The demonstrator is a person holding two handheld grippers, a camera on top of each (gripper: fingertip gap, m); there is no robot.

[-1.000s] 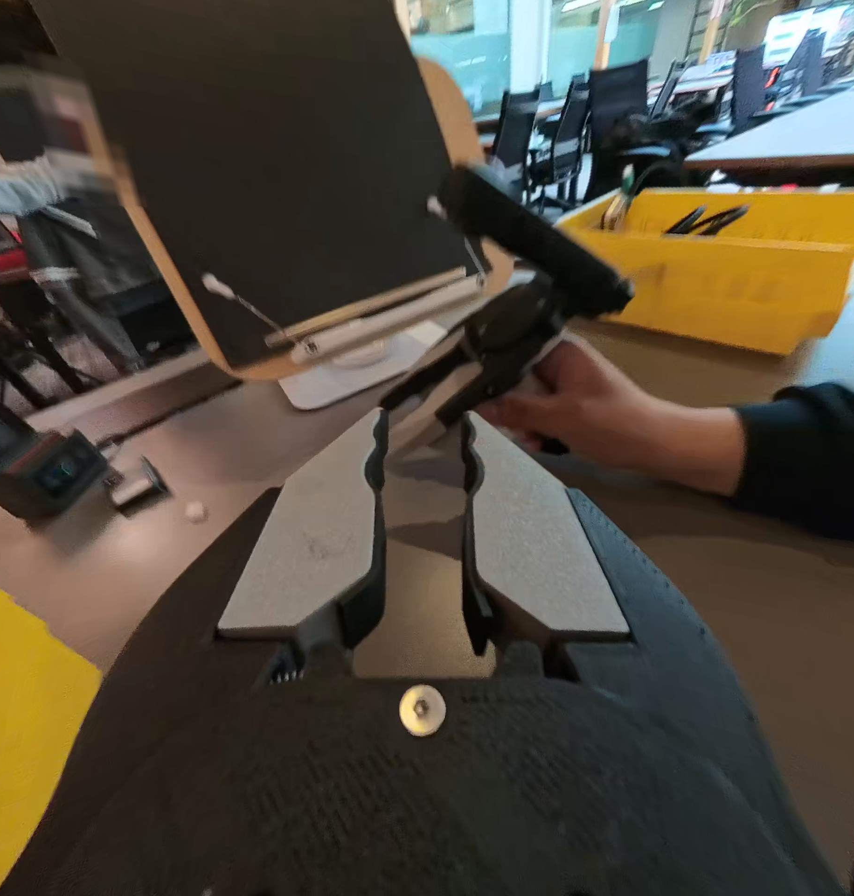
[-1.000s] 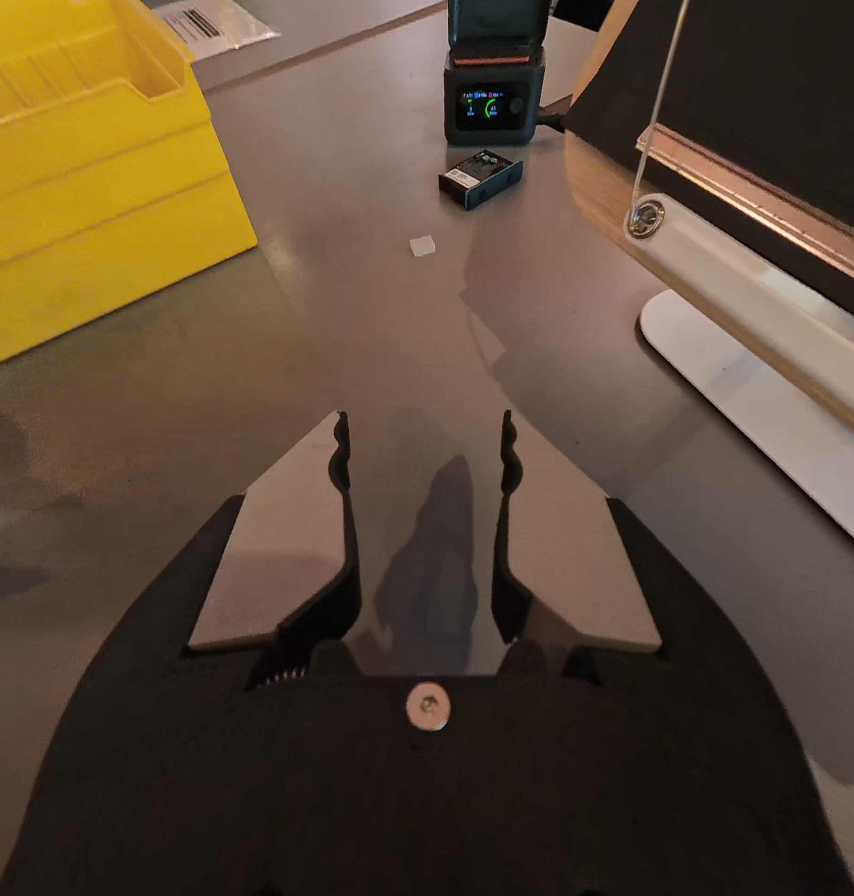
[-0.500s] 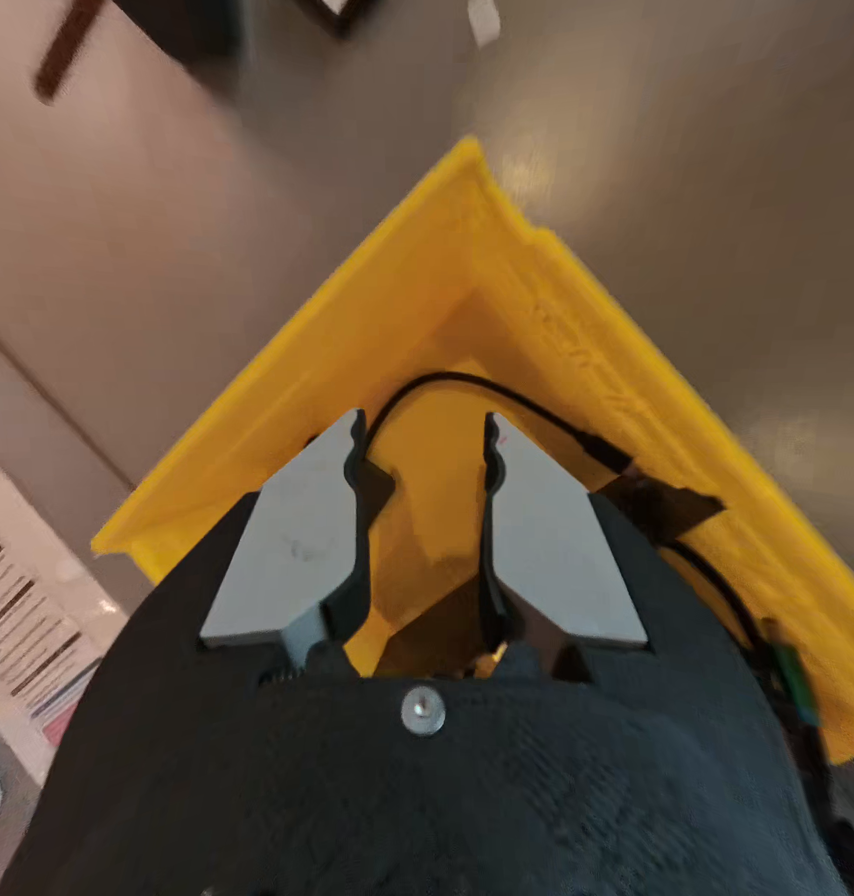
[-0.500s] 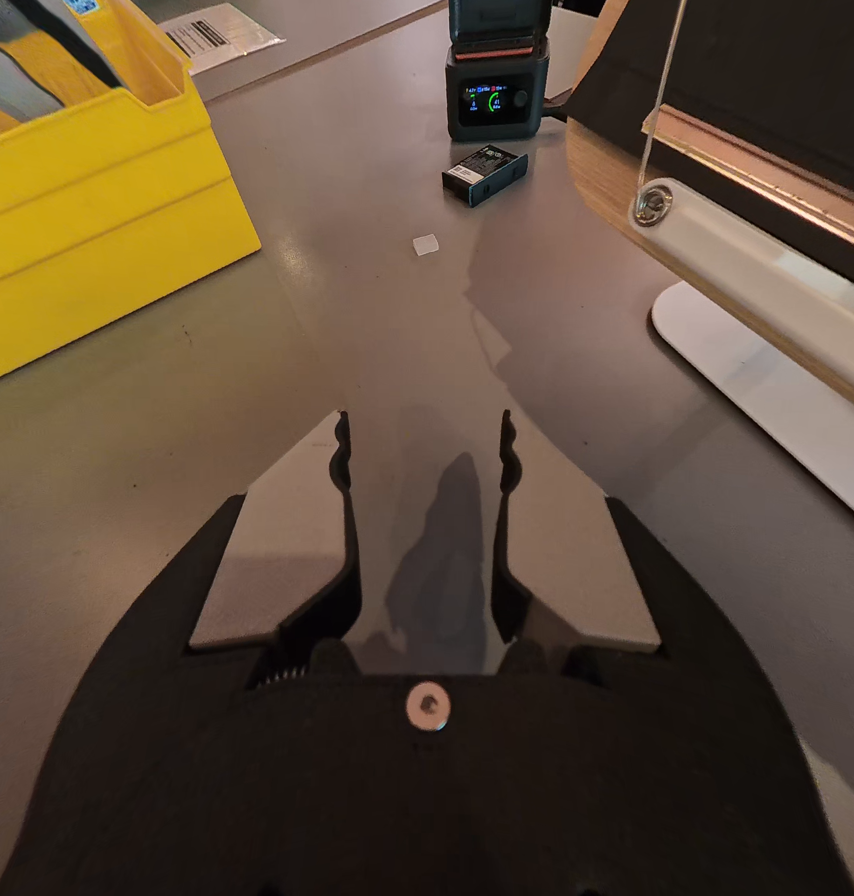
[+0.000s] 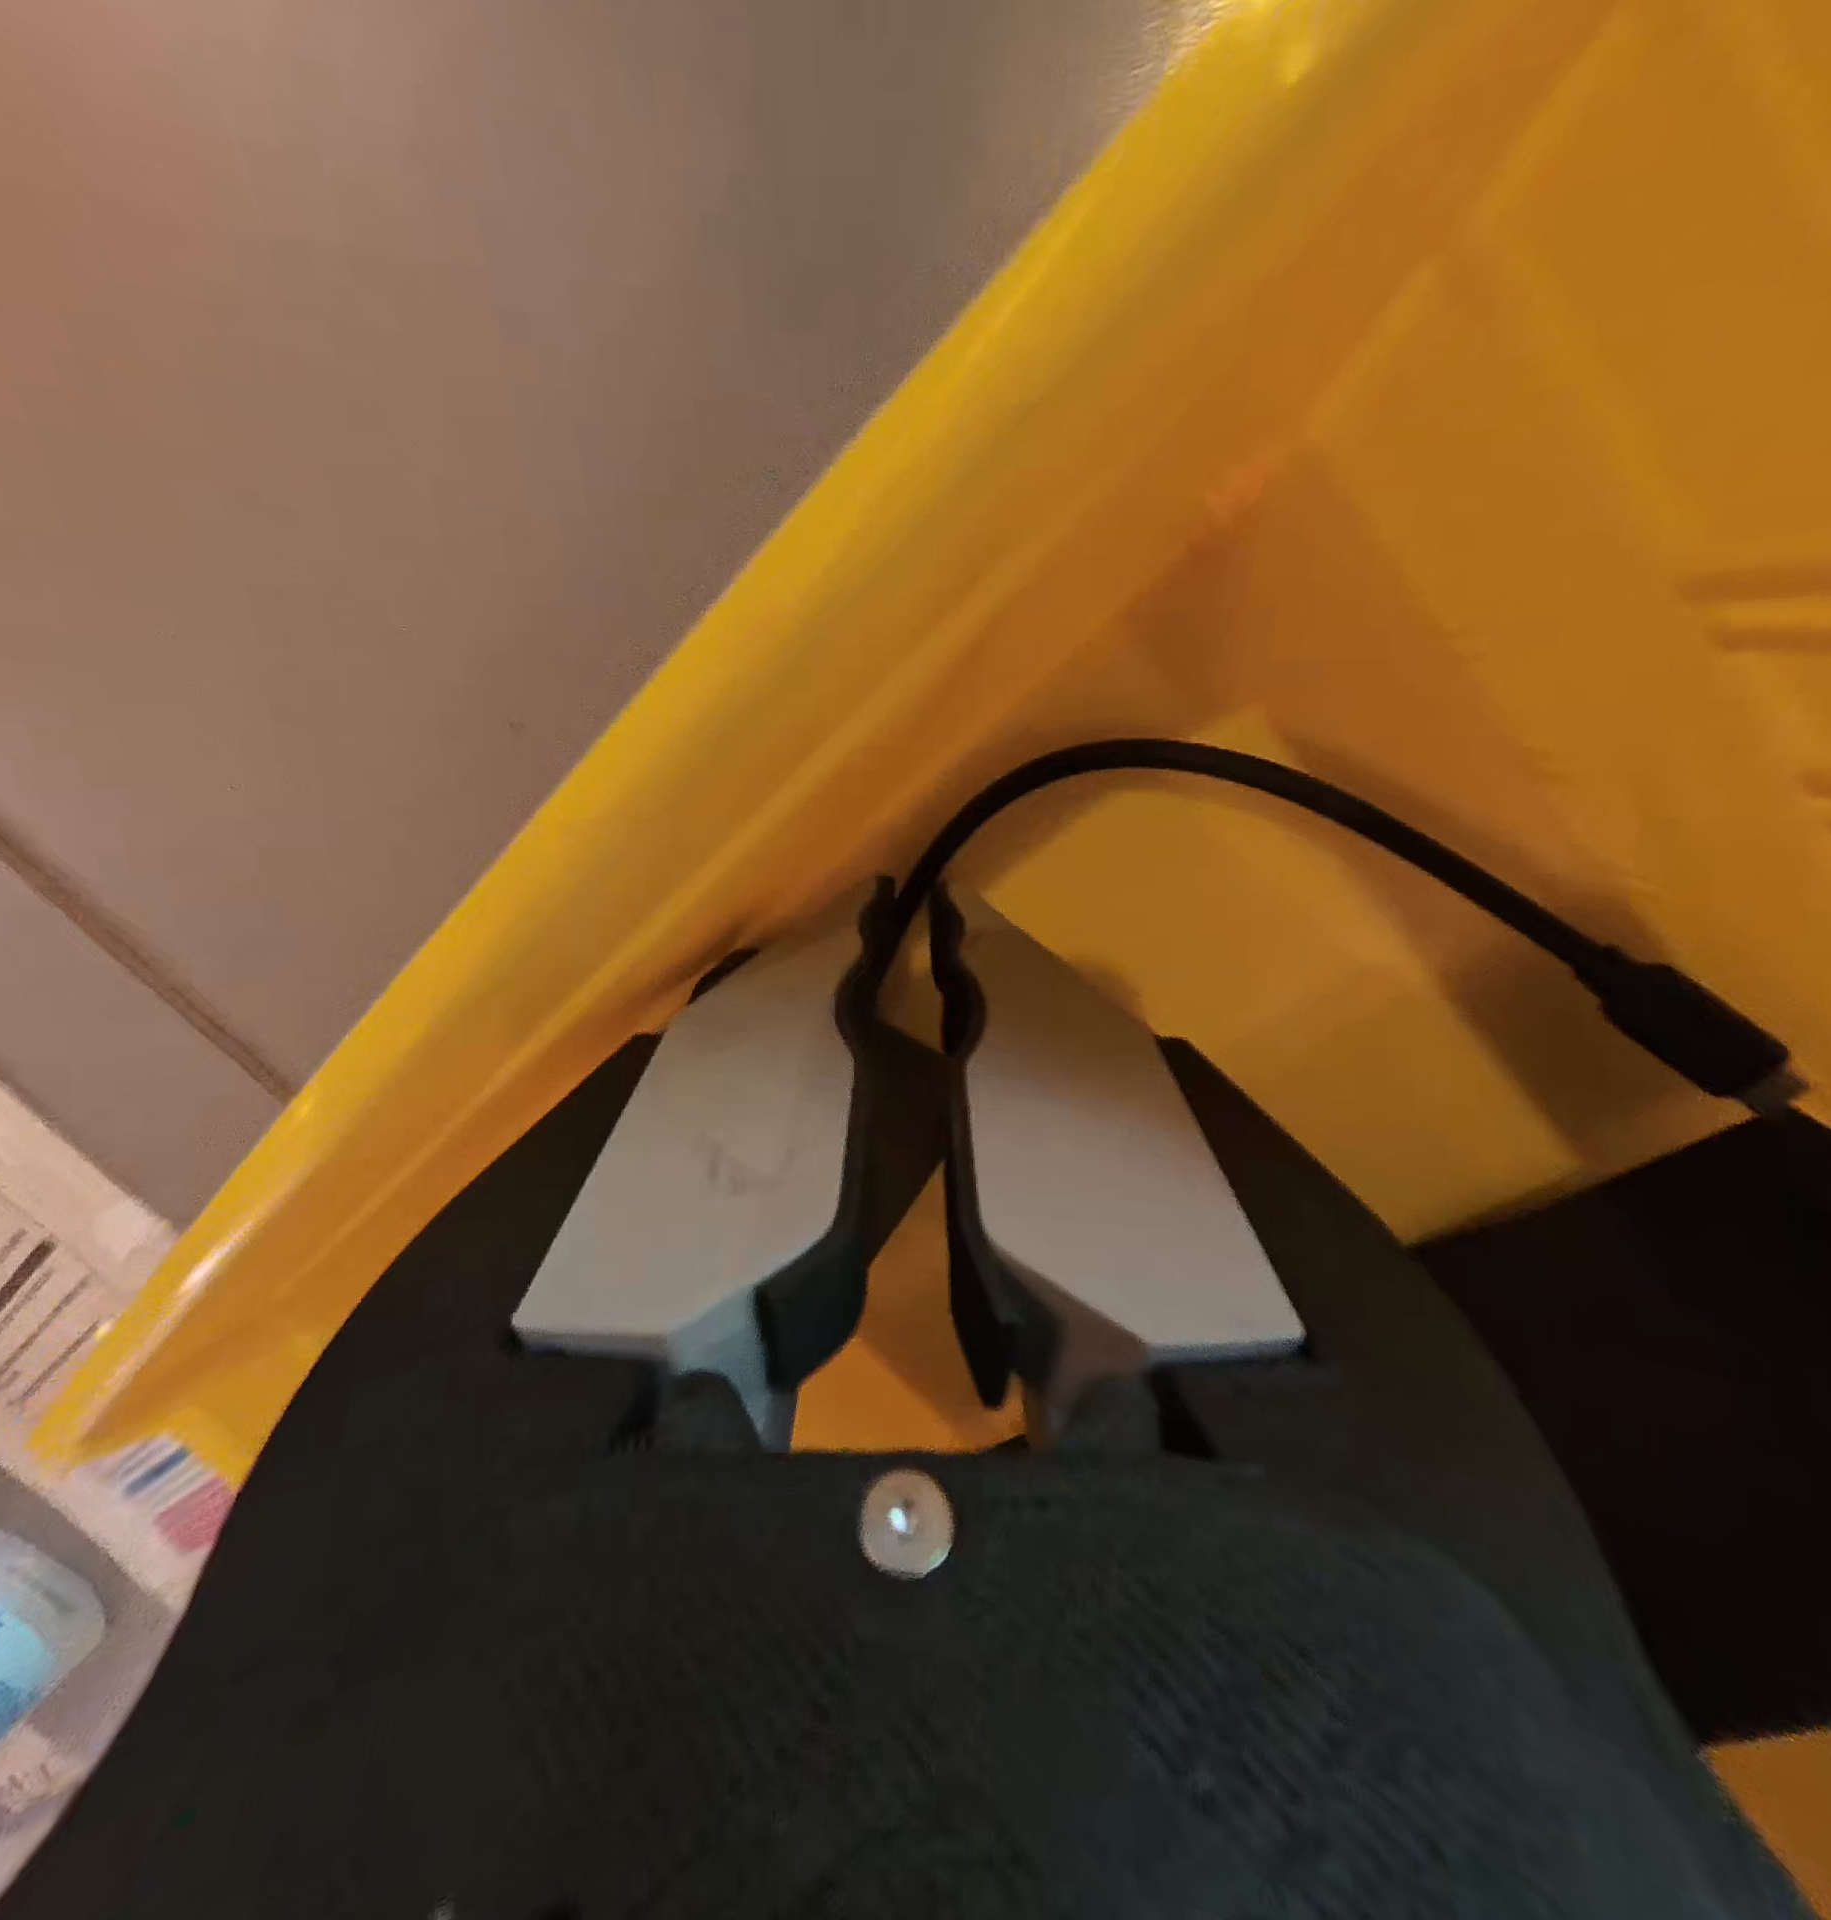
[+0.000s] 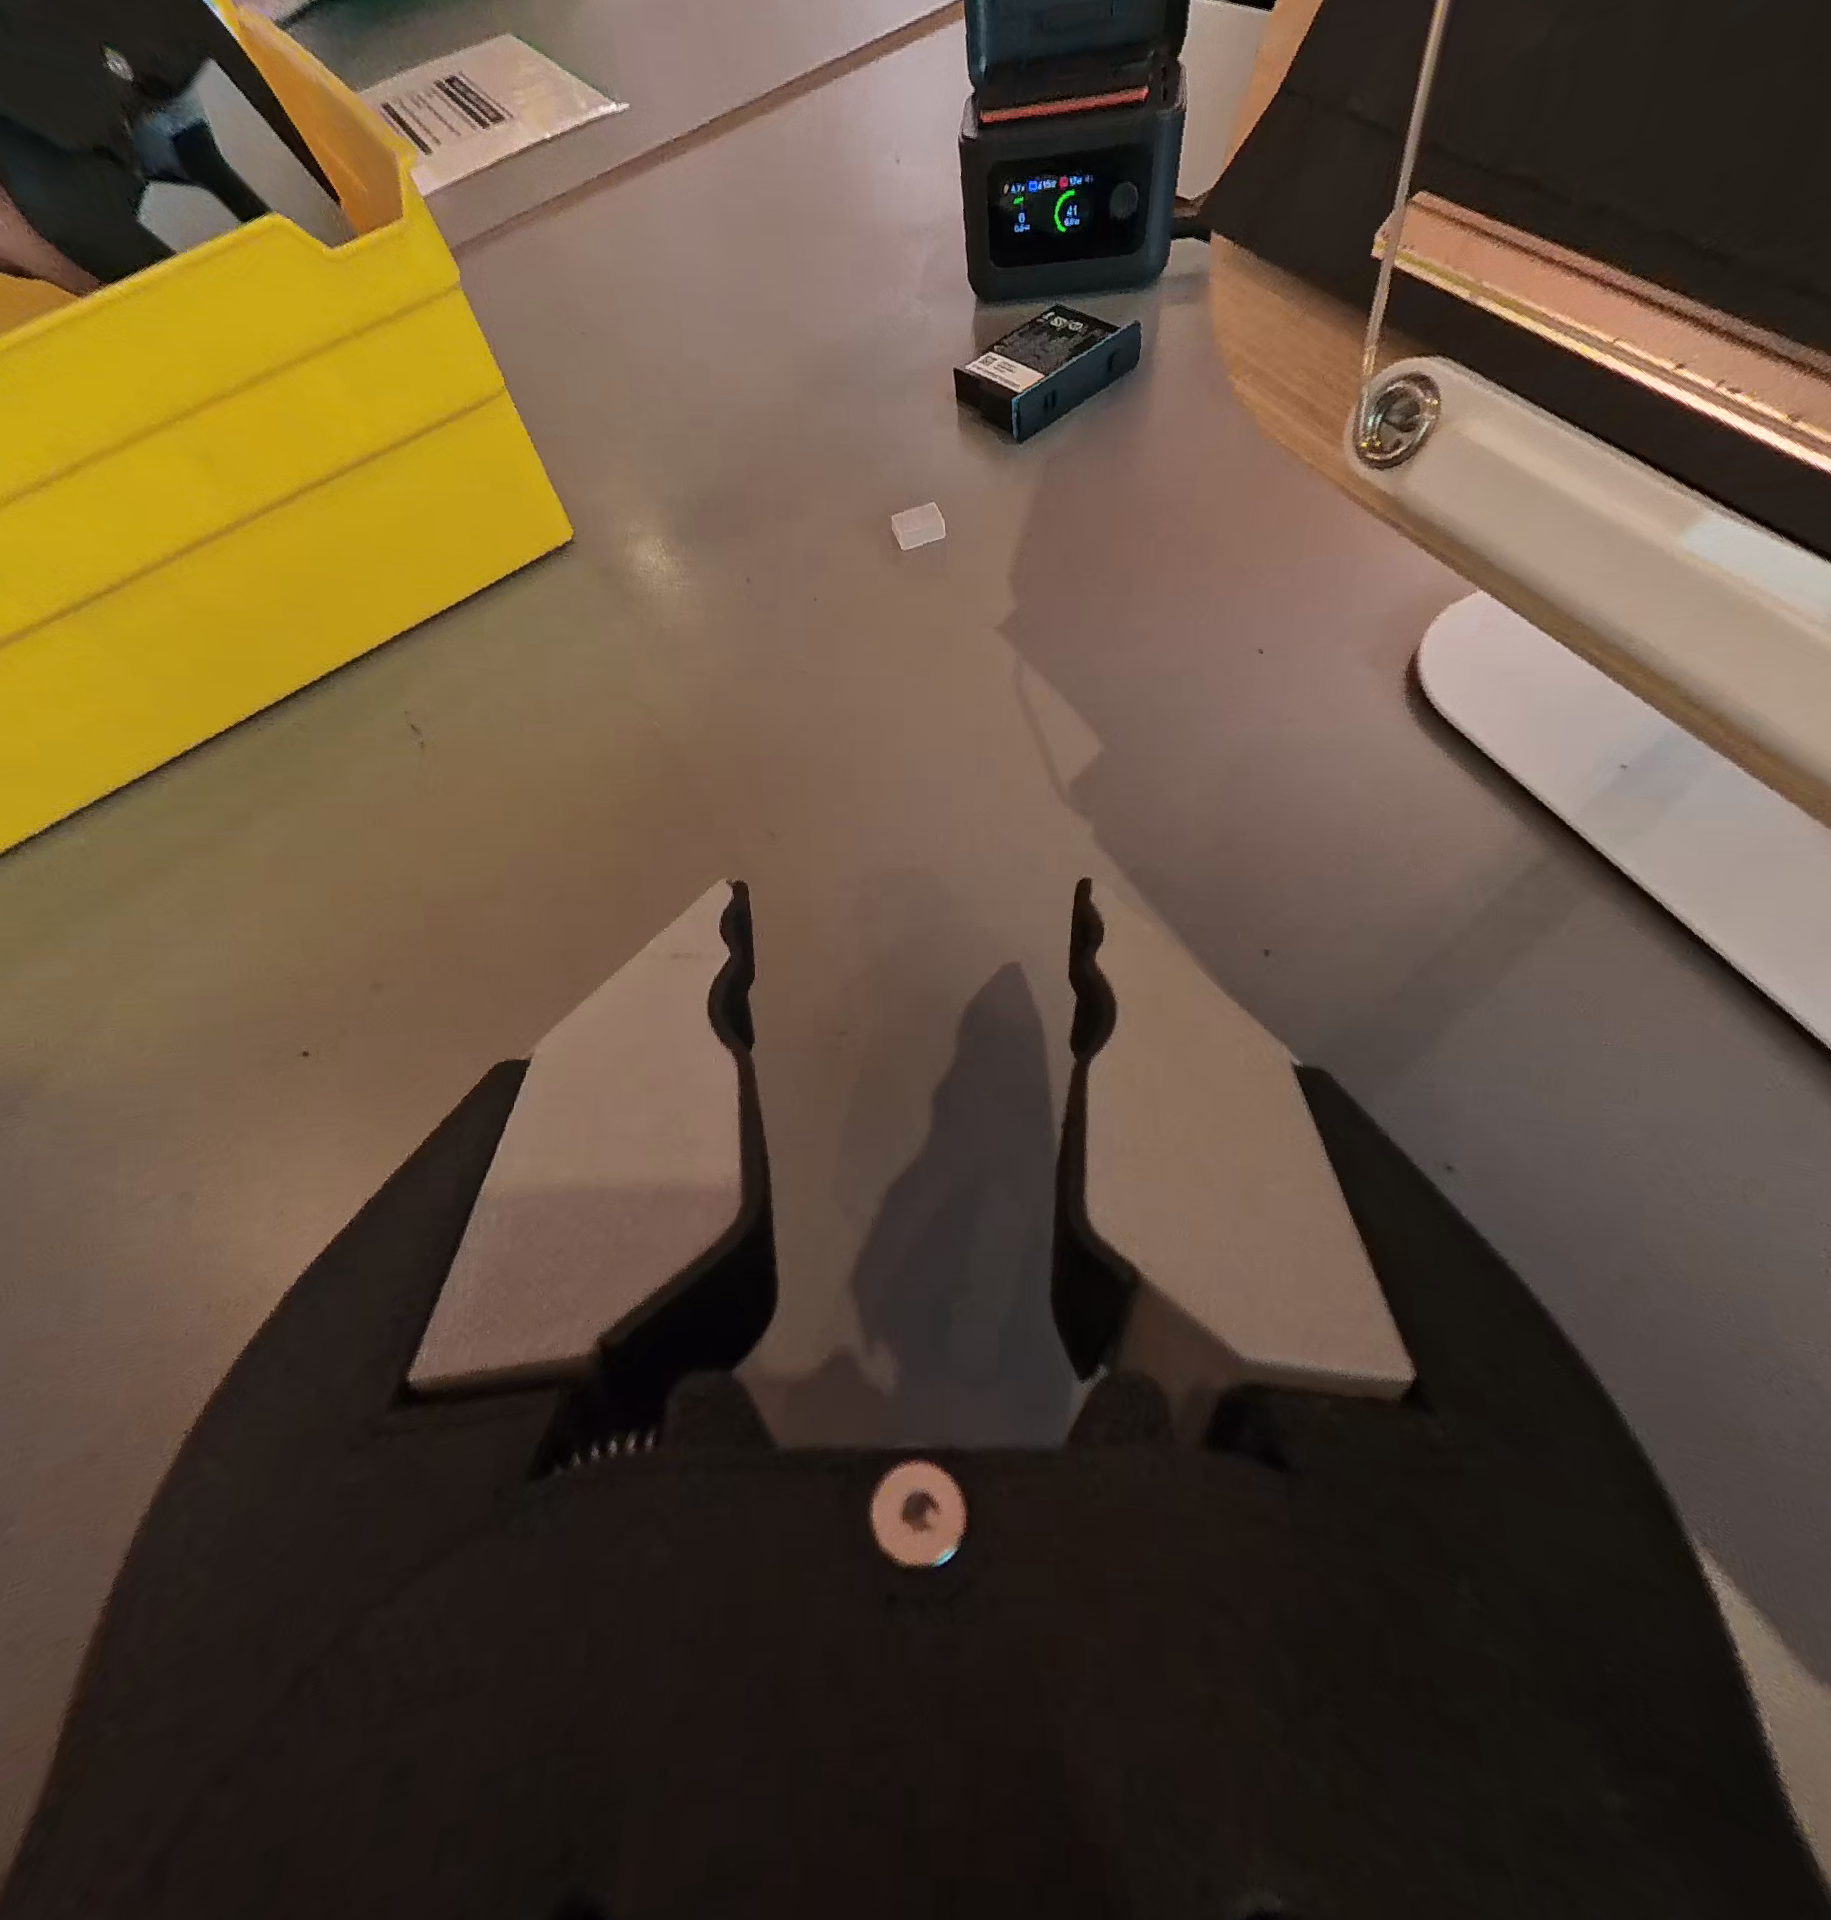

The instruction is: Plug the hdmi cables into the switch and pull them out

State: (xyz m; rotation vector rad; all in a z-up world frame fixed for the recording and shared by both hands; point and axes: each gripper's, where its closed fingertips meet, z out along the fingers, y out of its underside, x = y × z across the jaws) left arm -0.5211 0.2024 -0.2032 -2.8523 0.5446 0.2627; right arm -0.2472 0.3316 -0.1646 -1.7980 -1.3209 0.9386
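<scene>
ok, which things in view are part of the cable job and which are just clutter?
Job:
black cable, its plug
left gripper, closed on it
yellow bin
right gripper, open, empty

Clutter:
device with lit screen
battery
small clear cap
printed sheet

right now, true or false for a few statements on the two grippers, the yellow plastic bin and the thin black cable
1. The left gripper is closed around the thin black cable. True.
2. The cable lies on the grey tabletop. False: it is inside the yellow plastic bin.
3. The right gripper holds a plug. False: it is open and empty.
4. A small dark device with a lit screen stands on the grey table ahead of the right gripper. True.
</scene>
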